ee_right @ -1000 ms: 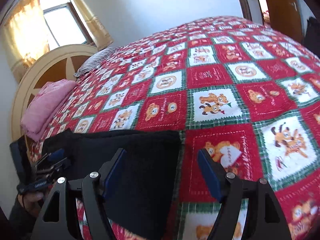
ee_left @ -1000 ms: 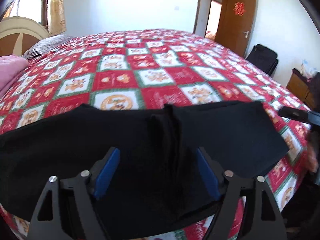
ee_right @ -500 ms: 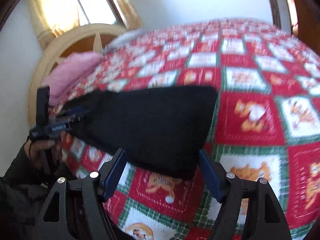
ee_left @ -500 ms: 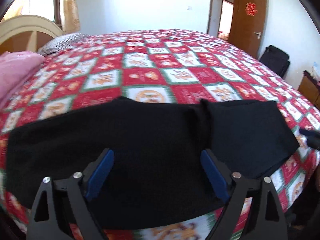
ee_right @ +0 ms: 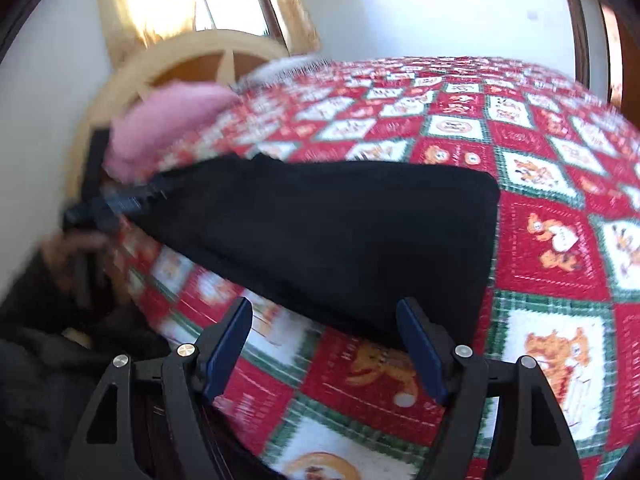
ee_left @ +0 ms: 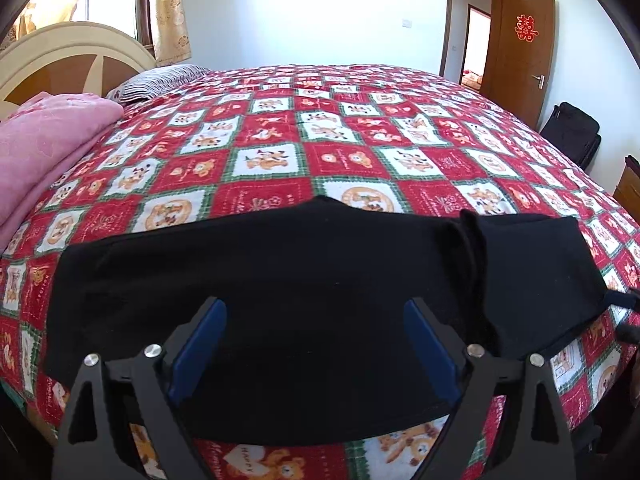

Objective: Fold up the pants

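Black pants (ee_left: 320,300) lie flat across the near edge of the bed, with a fold ridge toward their right end. My left gripper (ee_left: 316,308) hovers over their middle, blue pads wide apart and nothing pressed between them. In the right wrist view the pants (ee_right: 340,232) stretch off to the left, their squared end at the right. My right gripper (ee_right: 324,308) stands open just above the pants' near edge by that end, not touching the cloth. Blurred at the far left of that view is the left gripper (ee_right: 120,200) with a hand (ee_right: 76,248) holding it.
A red, white and green patchwork bedspread (ee_left: 340,152) covers the bed. A pink blanket (ee_left: 48,148) and a striped pillow (ee_left: 160,80) lie by the cream headboard (ee_left: 72,52). A brown door (ee_left: 520,48) and a black bag (ee_left: 572,132) stand at the right.
The left gripper's jaws have widened and it has slid left along the pants. The right gripper has swung left and lower, from facing the bedspread to facing the pants' end.
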`<state>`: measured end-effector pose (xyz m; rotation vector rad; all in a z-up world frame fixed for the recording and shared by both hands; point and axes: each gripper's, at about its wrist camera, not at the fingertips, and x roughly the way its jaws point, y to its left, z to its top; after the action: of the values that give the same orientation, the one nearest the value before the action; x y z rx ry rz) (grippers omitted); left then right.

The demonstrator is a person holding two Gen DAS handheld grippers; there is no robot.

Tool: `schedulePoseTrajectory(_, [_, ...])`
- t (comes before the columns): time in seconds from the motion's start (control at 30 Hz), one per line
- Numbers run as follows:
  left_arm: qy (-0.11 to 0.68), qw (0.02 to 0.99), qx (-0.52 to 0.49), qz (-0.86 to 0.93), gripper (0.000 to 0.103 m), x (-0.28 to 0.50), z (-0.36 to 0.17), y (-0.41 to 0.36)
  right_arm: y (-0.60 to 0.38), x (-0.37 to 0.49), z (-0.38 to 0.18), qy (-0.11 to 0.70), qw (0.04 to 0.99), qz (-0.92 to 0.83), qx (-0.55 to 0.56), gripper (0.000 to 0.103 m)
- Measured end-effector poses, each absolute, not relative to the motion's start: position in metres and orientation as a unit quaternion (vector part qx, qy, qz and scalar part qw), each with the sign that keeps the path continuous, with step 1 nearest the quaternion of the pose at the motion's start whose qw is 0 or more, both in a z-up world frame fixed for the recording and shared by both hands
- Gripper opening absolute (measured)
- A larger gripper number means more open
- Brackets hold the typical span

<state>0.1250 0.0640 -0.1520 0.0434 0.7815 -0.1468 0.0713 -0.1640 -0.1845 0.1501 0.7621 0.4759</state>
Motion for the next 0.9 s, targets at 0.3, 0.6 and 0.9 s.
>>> schedulePoseTrajectory(0.3, [0.367,0.930,0.012,0.016,0.093,0.128,-0.145,0.171,-0.175,0.064,-0.164,0.305,0.926,0.206,0.081,0.076])
schedulePoseTrajectory(0.6, [0.361,0.922,-0.136,0.016,0.077,0.118,-0.162,0.273,-0.168,0.063,-0.171,0.314,0.926,0.201,0.060,0.076])
schedulePoseTrajectory(0.9, [0.370,0.911,-0.183,-0.005,0.063,0.130,-0.193,0.278,-0.161,0.062,-0.173,0.321,0.920,0.215,0.064,0.076])
